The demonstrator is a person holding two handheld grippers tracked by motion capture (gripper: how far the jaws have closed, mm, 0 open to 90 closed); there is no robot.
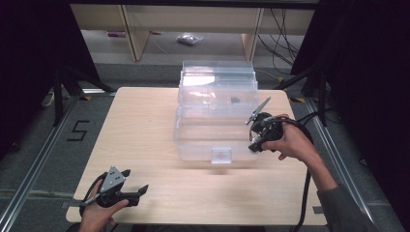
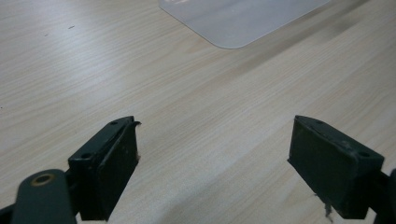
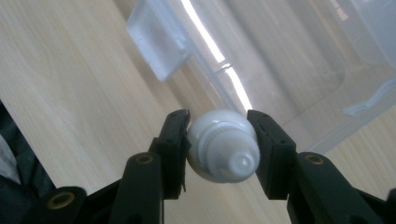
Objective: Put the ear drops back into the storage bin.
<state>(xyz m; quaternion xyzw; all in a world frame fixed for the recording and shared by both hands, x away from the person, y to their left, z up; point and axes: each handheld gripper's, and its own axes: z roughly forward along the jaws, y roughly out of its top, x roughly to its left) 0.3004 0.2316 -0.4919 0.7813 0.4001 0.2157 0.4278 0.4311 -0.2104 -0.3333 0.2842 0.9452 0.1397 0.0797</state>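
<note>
White bottle (image 3: pixel 223 150), clamped in the right gripper (image 3: pixel 219 135), hangs just beside the clear plastic box (image 1: pixel 217 113), cap end toward the hand.

Right gripper (image 3: pixel 218 133) clamped on a small white bottle (image 3: pixel 223 151), cap end facing the camera (ribbed collar visible). Behind it: clear plastic box (image 3: pixel 280 51) with its latch tab (image 3: pixel 159 39), on the wooden table (image 3: pixel 70 102).

A single black figure "5" (image 1: pixel 77 130), laid out in dark strips, stands on the grey floor (image 1: pixel 43 145) left of the tabletop (image 1: pixel 145 125); nothing else is legible.
</note>
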